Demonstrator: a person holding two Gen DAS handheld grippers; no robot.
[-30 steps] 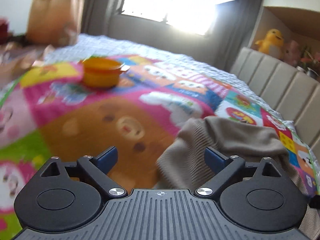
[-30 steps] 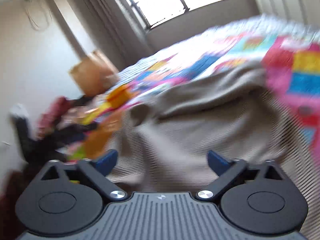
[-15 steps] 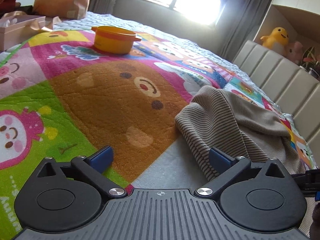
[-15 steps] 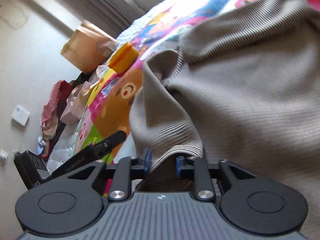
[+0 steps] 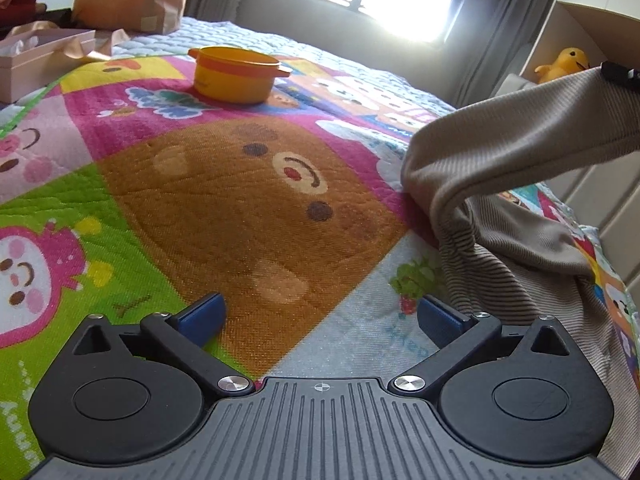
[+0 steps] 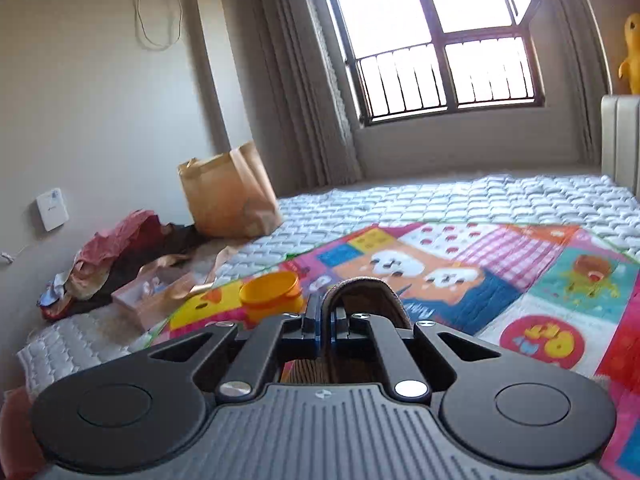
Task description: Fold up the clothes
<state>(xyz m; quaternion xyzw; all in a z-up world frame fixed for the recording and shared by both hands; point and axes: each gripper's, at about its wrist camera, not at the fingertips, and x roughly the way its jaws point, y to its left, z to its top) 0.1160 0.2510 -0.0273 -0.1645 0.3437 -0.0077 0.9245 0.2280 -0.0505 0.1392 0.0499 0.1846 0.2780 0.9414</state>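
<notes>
A beige ribbed garment (image 5: 520, 132) lies on the right side of a colourful cartoon mat (image 5: 224, 200) on the bed. One part is lifted up and to the right, the rest trails on the mat. My left gripper (image 5: 320, 316) is open and empty, low over the mat, just left of the garment's lower part. My right gripper (image 6: 326, 320) is shut on a fold of the garment (image 6: 360, 292) and holds it raised above the bed. Its black tip shows at the far right of the left wrist view (image 5: 620, 74).
An orange lidded pot (image 5: 236, 74) stands on the mat's far side. A brown paper bag (image 6: 228, 192), a pink box (image 5: 36, 60) and heaped clothes (image 6: 120, 248) sit at the bed's left. The padded headboard (image 5: 600, 196) is on the right, the window (image 6: 436, 36) ahead.
My right gripper, shut on the garment's edge, has lifted it well up off the bed and now looks level across the room. My left gripper stayed open and shifted slightly left.
</notes>
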